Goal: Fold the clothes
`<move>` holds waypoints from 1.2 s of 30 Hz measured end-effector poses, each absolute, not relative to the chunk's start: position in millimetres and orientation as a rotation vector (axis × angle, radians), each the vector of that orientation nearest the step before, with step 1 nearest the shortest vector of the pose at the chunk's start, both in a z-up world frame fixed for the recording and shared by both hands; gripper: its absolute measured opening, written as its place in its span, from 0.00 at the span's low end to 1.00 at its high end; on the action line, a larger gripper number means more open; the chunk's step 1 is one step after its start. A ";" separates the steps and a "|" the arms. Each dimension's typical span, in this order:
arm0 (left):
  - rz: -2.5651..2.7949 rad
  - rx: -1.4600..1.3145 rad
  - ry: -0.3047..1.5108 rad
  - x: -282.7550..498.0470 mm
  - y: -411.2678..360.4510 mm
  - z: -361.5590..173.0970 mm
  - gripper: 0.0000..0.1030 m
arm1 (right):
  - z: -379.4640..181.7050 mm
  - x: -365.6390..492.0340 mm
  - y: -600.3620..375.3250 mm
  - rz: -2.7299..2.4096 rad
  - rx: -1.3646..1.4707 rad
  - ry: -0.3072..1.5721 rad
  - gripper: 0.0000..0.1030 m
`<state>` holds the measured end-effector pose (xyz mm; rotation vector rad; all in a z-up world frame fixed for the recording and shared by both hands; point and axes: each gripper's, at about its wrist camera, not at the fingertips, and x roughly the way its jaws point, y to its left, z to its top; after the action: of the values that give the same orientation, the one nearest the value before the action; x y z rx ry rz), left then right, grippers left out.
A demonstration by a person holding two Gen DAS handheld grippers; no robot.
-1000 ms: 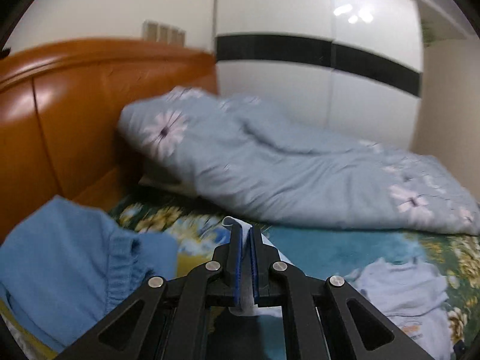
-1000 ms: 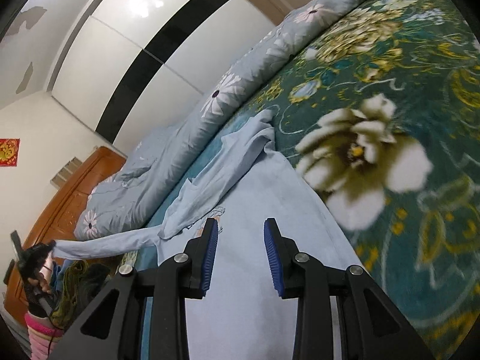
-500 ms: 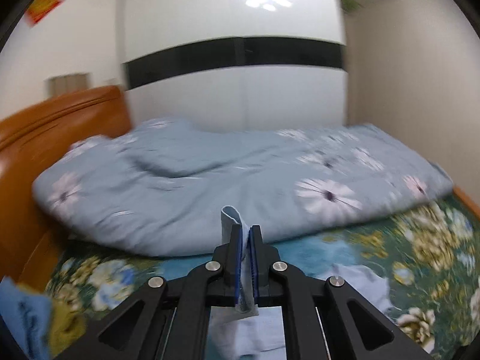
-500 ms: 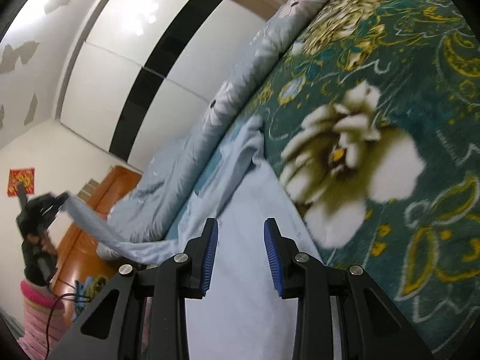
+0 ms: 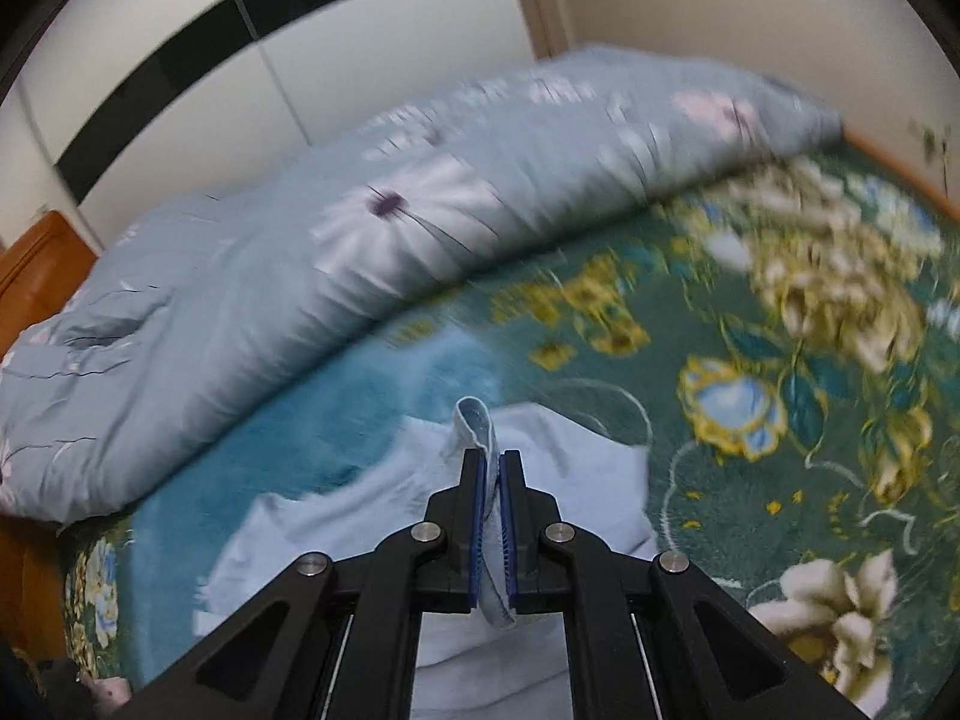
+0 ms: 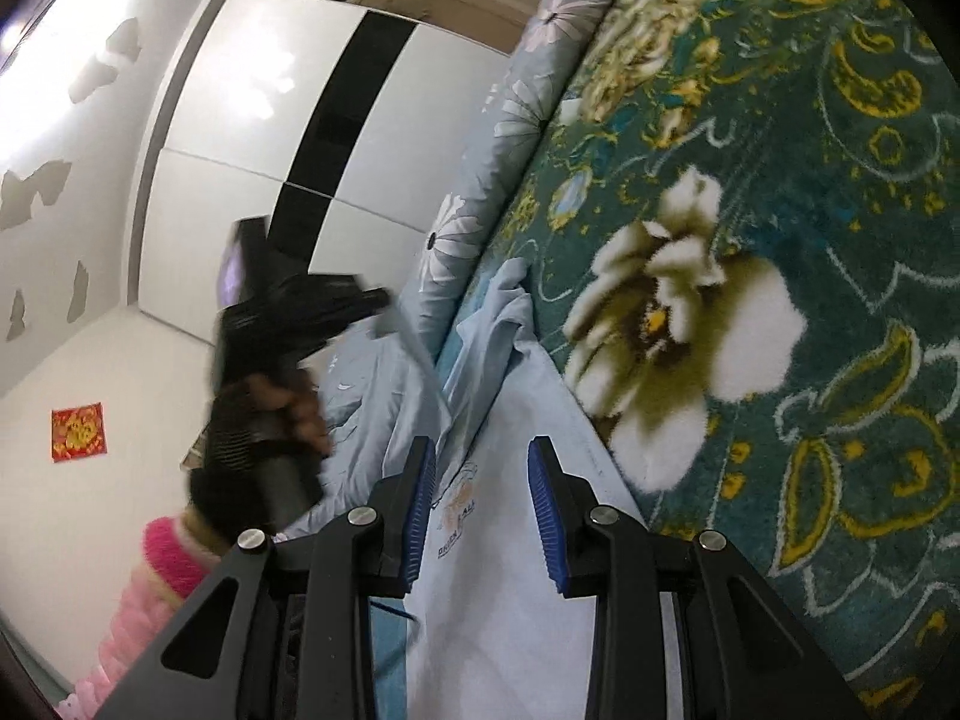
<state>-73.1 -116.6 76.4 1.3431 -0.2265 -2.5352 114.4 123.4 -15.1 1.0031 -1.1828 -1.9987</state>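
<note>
The left tool (image 5: 492,480) is clamped narrow on the cuff of a sleeve (image 5: 480,426), which sticks up as a small loop above the blue pads at lower centre of the left wrist view. The rest of the pale blue long-sleeved shirt (image 5: 420,540) lies just past and below that tool, spread on the bed's green floral blanket (image 5: 780,420). In the right wrist view the same left tool (image 6: 300,312) shows at middle left, held up off the bed, with the sleeve (image 6: 420,360) running as a taut strip from it down toward the shirt body (image 6: 510,540).

The shirt's long axis runs from the bottom of the right wrist view up toward the centre, where the other sleeve (image 6: 498,312) lies bunched against the rolled duvet (image 6: 516,96). The right tool (image 6: 480,510) stands wide, gripping nothing, directly over the shirt's chest print, so it is the nearer one to the body. Judging from this, the held sleeve needs to travel across the body toward the right tool's side to be laid flat.

The blanket is plush and may drag on the thin cloth. Behind the duvet stand a white wardrobe (image 5: 300,60) with a black band and an orange wooden headboard (image 5: 42,264) at left edge. The left wrist view is motion-blurred.
</note>
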 end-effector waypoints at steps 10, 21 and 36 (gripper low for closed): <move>-2.556 1.573 -0.123 -92.0 -103.7 30.3 0.22 | -16.9 111.3 121.8 -1.996 1.028 -1.174 0.32; -2.637 1.116 -0.156 72.2 -228.6 109.1 0.70 | -24.2 112.6 117.9 -2.029 1.081 -1.139 0.32; -2.337 1.015 0.234 163.8 -355.0 -6.8 0.71 | -25.5 120.1 95.7 -2.152 1.123 -0.897 0.32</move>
<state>163.8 -355.0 -6.8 1.0155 0.2344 -2.3370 120.1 95.7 -25.5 1.1225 -0.8969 -2.1515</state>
